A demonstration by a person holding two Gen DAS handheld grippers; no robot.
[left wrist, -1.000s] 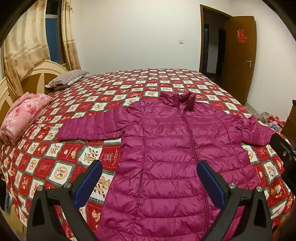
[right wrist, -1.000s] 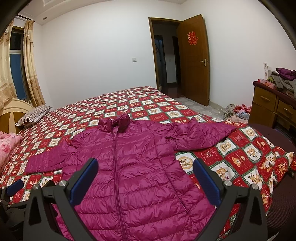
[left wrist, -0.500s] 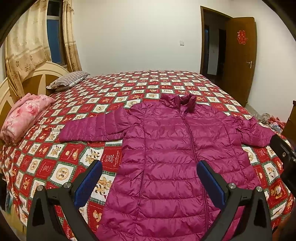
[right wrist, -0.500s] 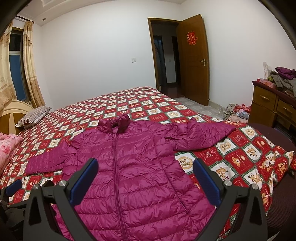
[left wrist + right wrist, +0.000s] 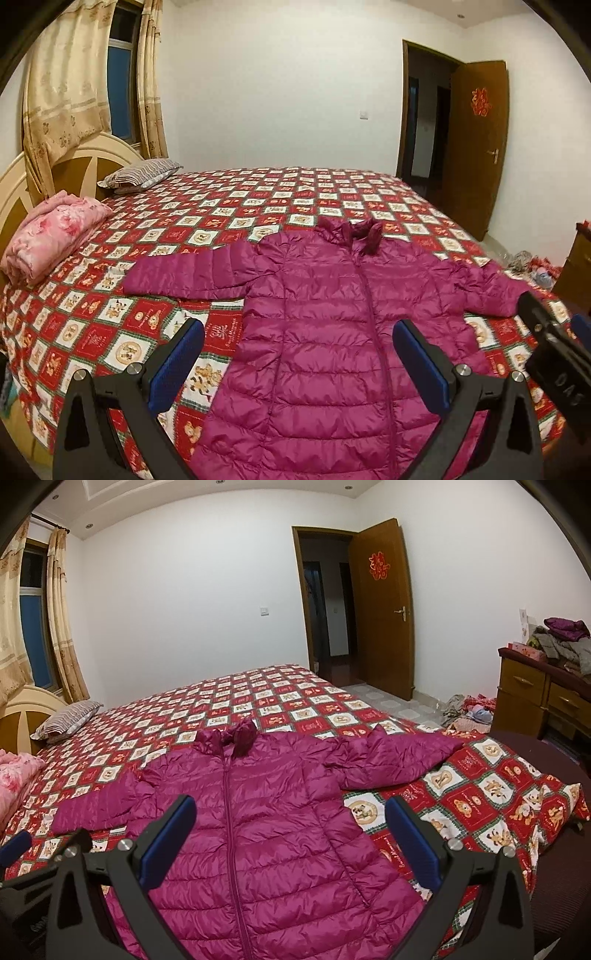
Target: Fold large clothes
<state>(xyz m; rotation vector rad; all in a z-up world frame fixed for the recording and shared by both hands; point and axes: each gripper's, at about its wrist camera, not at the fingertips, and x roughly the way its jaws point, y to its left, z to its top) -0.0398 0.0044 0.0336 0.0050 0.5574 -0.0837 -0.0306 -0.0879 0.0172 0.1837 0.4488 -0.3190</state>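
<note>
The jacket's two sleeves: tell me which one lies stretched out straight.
The sleeve pointing toward the pink blanket lies straight and flat on the bedspread; the sleeve toward the door is bunched and shorter-looking.

A magenta quilted puffer jacket point(image 5: 325, 332) lies flat, front up and zipped, collar toward twelve o'clock, sleeves spread toward nine and three, hem at six o'clock.

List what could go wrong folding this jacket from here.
1. The jacket is puffy and looks slick; a fold may spring open or slide, probably.
2. Its hem lies near the bed edge, so a tug might drag it off.
3. Both the left hand-held gripper and the right hand-held gripper are open and close together; they may bump when reaching for the sleeves.
</note>
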